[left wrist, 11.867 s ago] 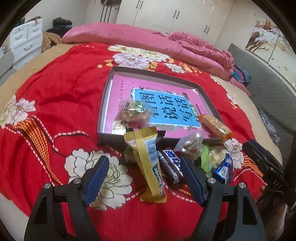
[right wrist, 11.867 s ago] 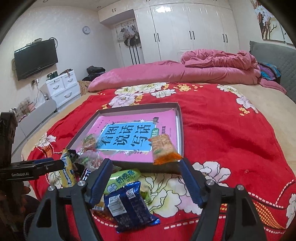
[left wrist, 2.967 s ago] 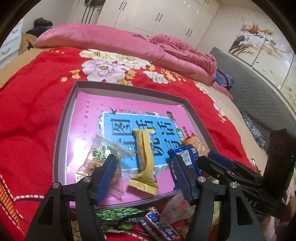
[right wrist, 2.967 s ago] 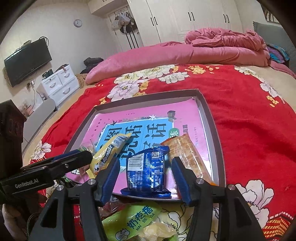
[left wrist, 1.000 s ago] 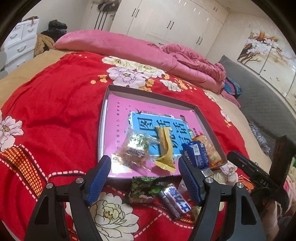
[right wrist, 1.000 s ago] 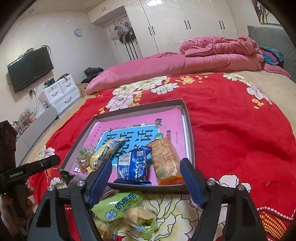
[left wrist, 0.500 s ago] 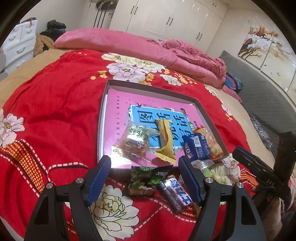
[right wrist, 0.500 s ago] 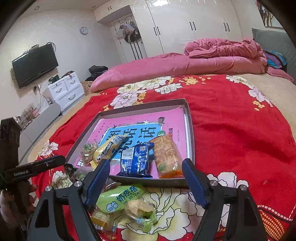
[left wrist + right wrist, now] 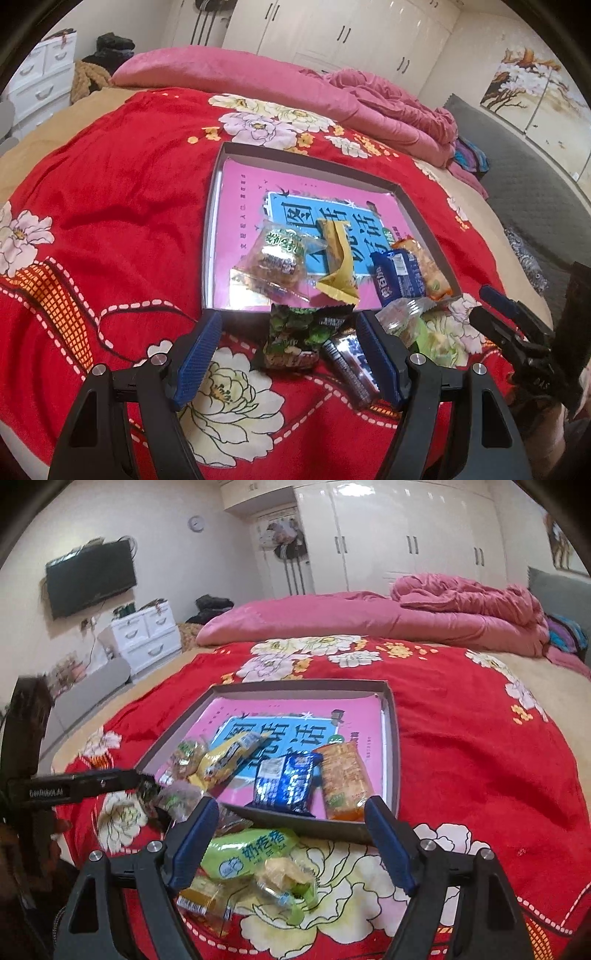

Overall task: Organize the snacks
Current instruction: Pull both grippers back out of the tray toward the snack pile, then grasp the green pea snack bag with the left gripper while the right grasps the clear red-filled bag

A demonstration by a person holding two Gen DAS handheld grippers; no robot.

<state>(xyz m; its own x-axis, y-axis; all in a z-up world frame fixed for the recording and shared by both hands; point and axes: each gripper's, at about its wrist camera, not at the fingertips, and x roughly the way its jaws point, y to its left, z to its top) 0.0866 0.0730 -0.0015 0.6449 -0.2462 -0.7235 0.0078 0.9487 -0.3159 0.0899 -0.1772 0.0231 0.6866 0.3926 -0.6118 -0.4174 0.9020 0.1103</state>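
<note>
Snacks by tray (image 9: 393,738) near edge: green pack (image 9: 247,853) light, crinkly, slippery; I'd pinch mid-body. Both my grippers, left gripper (image 9: 288,354) & right gripper (image 9: 291,840), wide, empty.

Left wrist view: looks forward and downward from the bed's near edge, over the left gripper (image 9: 288,350), close to the tray (image 9: 211,236).
Right wrist view: same downward slant over the right gripper (image 9: 291,834), angled toward the television (image 9: 88,576) wall.
Shared: tray, snacks, red blanket (image 9: 480,746), wardrobe; each view shows the other gripper at its edge.
</note>
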